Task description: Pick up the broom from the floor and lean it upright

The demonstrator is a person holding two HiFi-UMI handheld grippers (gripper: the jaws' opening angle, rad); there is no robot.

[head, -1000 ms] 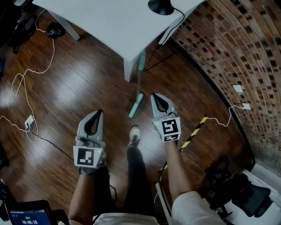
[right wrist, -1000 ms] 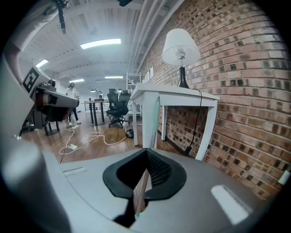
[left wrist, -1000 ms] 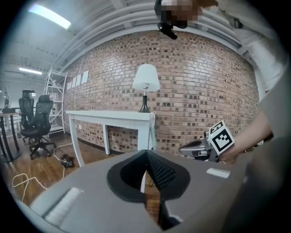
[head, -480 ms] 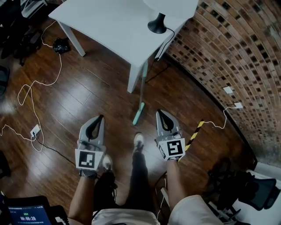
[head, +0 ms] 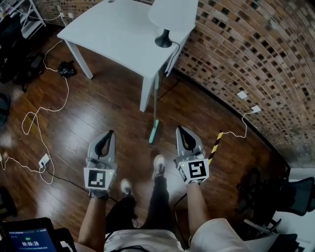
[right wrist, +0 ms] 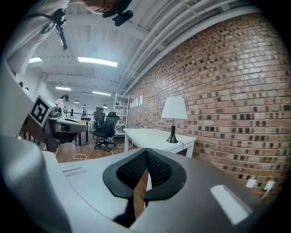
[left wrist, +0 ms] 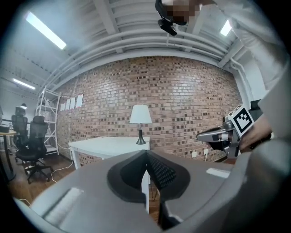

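The broom [head: 154, 129] is seen standing upright on the wood floor [head: 88, 113], teal head down. Its handle is leaned against the near corner of the white table [head: 118, 34], just beside the leg. A lamp [head: 173, 14] is placed on that table at 12 o'clock of the broom. The left gripper [head: 111, 133] is held at 8 o'clock of the broom head and the right gripper [head: 180, 129] at 4 o'clock, both well apart from it. Both claws are clenched with nothing held (pads meet in each gripper view). The brick wall [head: 246, 54] is seen at 2 o'clock and a white cable [head: 37, 118] at 9 o'clock.
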